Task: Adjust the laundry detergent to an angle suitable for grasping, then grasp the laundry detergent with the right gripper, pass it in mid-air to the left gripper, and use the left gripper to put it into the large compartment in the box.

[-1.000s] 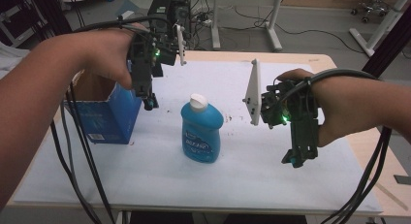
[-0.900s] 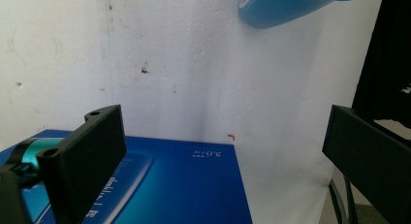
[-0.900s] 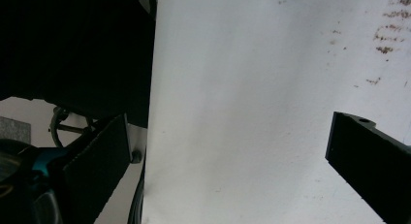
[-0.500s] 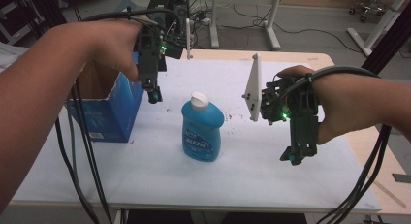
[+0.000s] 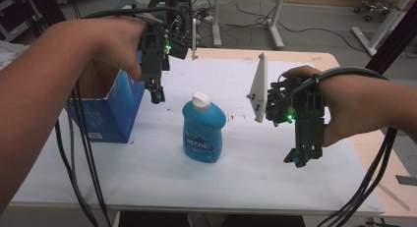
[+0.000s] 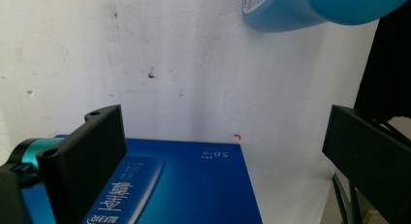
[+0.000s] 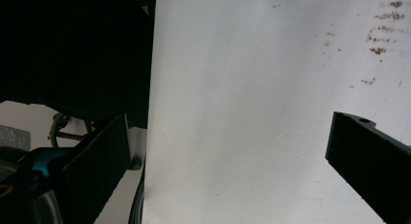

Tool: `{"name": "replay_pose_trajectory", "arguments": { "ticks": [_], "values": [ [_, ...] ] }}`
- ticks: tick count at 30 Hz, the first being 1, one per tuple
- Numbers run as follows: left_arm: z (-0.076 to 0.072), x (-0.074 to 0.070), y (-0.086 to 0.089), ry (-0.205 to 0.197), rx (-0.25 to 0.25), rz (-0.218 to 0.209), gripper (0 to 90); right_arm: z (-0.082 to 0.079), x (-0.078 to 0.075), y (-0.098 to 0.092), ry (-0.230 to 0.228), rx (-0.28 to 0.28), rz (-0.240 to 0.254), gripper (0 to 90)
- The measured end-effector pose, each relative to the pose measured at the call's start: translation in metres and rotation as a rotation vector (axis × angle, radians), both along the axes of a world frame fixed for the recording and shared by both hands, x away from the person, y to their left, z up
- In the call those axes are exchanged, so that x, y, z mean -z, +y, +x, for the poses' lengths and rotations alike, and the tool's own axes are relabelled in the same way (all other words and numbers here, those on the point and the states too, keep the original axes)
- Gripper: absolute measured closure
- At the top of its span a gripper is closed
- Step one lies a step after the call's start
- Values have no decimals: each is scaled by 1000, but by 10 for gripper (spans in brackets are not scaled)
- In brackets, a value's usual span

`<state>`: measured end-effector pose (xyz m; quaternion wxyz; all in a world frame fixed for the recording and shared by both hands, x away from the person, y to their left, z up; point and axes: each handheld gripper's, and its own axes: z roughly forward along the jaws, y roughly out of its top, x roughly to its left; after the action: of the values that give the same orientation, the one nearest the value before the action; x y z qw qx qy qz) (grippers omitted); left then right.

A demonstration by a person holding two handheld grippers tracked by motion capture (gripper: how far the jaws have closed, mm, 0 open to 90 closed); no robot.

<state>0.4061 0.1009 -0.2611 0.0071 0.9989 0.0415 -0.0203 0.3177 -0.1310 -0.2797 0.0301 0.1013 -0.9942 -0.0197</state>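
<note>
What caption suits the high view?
Left gripper above blue box, right gripper beside blue bottle.

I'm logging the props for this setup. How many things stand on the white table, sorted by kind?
Blue plastic bottle with white cap: 1
Open blue cardboard box: 1
Total: 2, both on the white table, neither held by the left gripper or the right gripper.

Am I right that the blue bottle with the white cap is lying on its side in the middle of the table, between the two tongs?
Not quite. In the high view the blue bottle stands upright, white cap on top. It is in the middle of the table, between the left tongs and the right tongs.
</note>
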Motion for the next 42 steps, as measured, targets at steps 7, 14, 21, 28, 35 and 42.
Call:
{"name": "replay_pose_trajectory", "arguments": {
  "ticks": [7,14,21,28,35,42],
  "values": [
    [-2,-1,-1,-6,-1,6,18,-2,-2,-2,-8,3,5,17],
    [-1,-2,2,-10,-6,-6,18,-1,-4,-4,-7,-4,20,17],
    [2,-1,4,-9,1,-4,18,0,-4,-8,-17,32,16,18],
    [0,-1,4,-14,8,-10,18,0,-3,-12,0,72,69,18],
    [0,-1,4,-18,16,-12,18,3,1,-22,27,160,168,18],
    [-1,-2,6,-24,18,-14,18,7,13,-30,32,246,300,18]
  ]
}}
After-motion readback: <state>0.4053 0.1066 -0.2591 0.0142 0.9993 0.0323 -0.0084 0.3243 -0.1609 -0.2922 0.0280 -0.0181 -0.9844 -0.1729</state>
